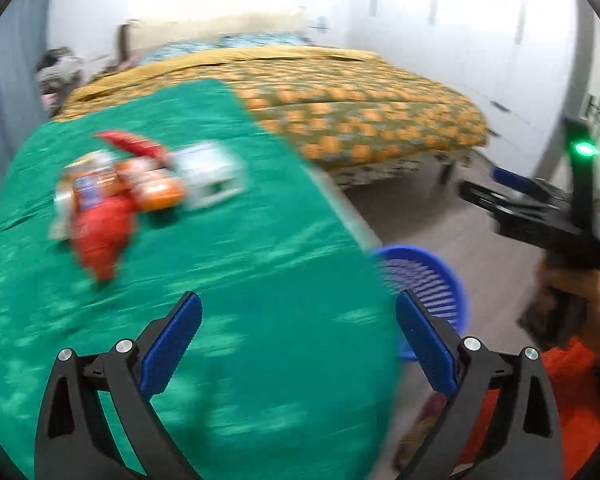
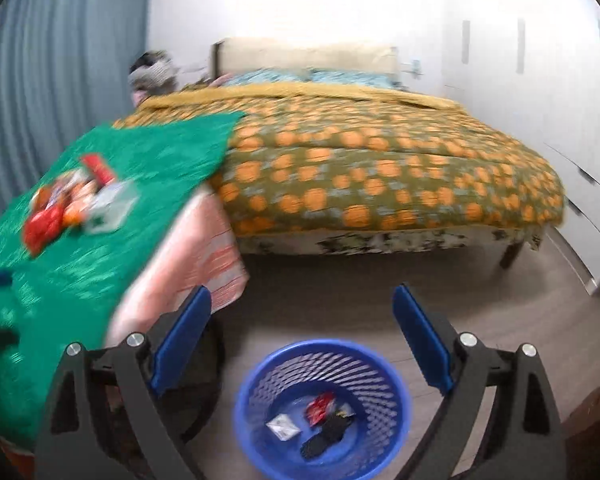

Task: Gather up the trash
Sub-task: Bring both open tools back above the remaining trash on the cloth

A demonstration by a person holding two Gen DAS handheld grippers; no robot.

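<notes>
The left gripper (image 1: 298, 340) hangs with its blue pads spread wide and nothing between them, poised over the near edge of a table covered in a green cloth (image 1: 228, 280). Farther in and to the left lies a blurred heap of trash (image 1: 120, 196): red and orange wrappers and a pale, boxy carton (image 1: 212, 176), all touching or overlapping. Off the table's right edge the rim of a blue basket (image 1: 440, 276) shows on the floor. At far right the other tool, with a green light, is held in a hand (image 1: 576, 288). A bed with an orange-spotted cover (image 1: 360, 120) fills the far side of the room.

In the right wrist view, the right gripper (image 2: 302, 332) is likewise wide open and empty, hovering above the blue basket (image 2: 256, 408), which stands on the floor just right of the table. Inside lie a few pieces: a red wrapper (image 2: 320, 408), a small white packet (image 2: 284, 428) and something dark (image 2: 328, 432). The heap of trash (image 2: 72, 204) sits on the green cloth (image 2: 100, 264) at left, well apart from the basket.

By this evidence the job is partly done: some litter is binned, while most of it appears to remain on the table, awaiting pickup.
</notes>
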